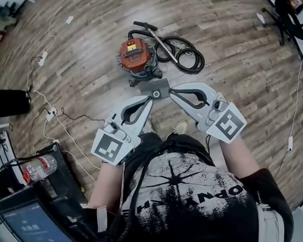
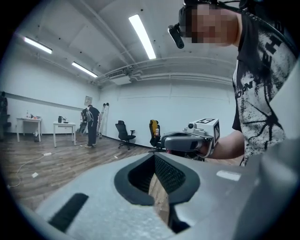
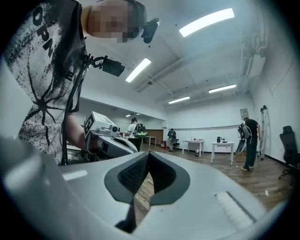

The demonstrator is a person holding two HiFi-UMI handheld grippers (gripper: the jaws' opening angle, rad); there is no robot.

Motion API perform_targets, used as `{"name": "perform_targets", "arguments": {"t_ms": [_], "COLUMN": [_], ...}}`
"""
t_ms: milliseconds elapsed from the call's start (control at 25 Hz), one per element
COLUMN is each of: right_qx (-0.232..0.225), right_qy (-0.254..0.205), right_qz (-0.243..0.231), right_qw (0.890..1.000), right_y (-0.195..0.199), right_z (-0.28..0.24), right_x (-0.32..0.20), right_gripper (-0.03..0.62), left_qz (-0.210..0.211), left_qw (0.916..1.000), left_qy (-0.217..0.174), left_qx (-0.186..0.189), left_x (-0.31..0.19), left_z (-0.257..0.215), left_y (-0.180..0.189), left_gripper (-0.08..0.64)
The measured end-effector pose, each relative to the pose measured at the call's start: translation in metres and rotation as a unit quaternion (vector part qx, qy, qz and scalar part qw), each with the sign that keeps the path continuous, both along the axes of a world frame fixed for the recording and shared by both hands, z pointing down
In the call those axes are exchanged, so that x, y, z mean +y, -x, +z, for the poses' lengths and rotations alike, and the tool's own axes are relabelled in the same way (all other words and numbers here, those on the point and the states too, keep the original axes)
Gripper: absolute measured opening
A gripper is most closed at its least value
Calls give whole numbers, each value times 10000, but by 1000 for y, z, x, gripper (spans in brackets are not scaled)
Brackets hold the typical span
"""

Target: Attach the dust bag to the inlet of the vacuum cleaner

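On the wooden floor (image 1: 229,52) ahead of the person stands the red vacuum cleaner (image 1: 135,53); its black hose (image 1: 184,53) lies coiled just beside it, on its right in the head view. The grey dust bag (image 1: 157,85) lies flat just in front of the vacuum cleaner, round opening facing up; whether the bag touches the machine cannot be told.

Left gripper (image 1: 149,99): jaws fully closed, pads meeting at the tips, nothing between them; its own view shows only floor through the gap behind the pads. Right gripper (image 1: 173,91): jaws likewise closed and empty.

Both grippers are held about level, tips turned toward each other and near together; in the head view the two tips flank the lower edge of the dust bag. Each gripper view shows the opposite gripper and no bag; neither claw has hold of it.

At the lower left of the head view, a plastic water bottle (image 1: 40,167) lies beside a black case; a white cable (image 1: 65,131) runs across the floor. In the left gripper view, a standing person (image 2: 92,124) is near a white table (image 2: 63,126) far across the room.
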State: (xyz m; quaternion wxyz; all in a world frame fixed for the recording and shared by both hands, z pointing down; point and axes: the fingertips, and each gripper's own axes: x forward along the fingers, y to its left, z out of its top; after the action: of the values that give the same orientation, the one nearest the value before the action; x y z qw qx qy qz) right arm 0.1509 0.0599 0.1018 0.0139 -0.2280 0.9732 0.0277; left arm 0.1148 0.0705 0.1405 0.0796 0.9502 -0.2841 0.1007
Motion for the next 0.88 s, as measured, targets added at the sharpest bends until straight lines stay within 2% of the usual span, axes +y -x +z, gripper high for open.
{"name": "perform_targets", "arguments": {"t_ms": [120,200,400,520,680,880], "right_qx": [32,115,219,299,335,465], "right_qy": [-93,-167,-227,-238,-235,-304], "right_qz": [-138,-118,44,57,132,49], "right_qw": [9999,9997,9995,9993,9991,9984], "right_y": [28,43,81,104,122,135], "right_z": [-7,-11,-19,-17,-14,-9], "right_x": [1,3,11,22,31,41], "right_gripper": [5,5,5,5,5,5], "left_qz": [-122,-103,6,96,267,114], "left_qw": [9989,9982,9968,9974,9955,9946], "left_qy": [-222,-282,-465,-487,-737,-684], "left_qx": [392,522,644,513,529,774], "left_x": [2,4,6,15,23,33], "left_z": [-11,-12,-22,-16,-19,-18], "left_y": [20,34,77,100,110,124], "left_gripper": [2,0,1,1,0,1]}}
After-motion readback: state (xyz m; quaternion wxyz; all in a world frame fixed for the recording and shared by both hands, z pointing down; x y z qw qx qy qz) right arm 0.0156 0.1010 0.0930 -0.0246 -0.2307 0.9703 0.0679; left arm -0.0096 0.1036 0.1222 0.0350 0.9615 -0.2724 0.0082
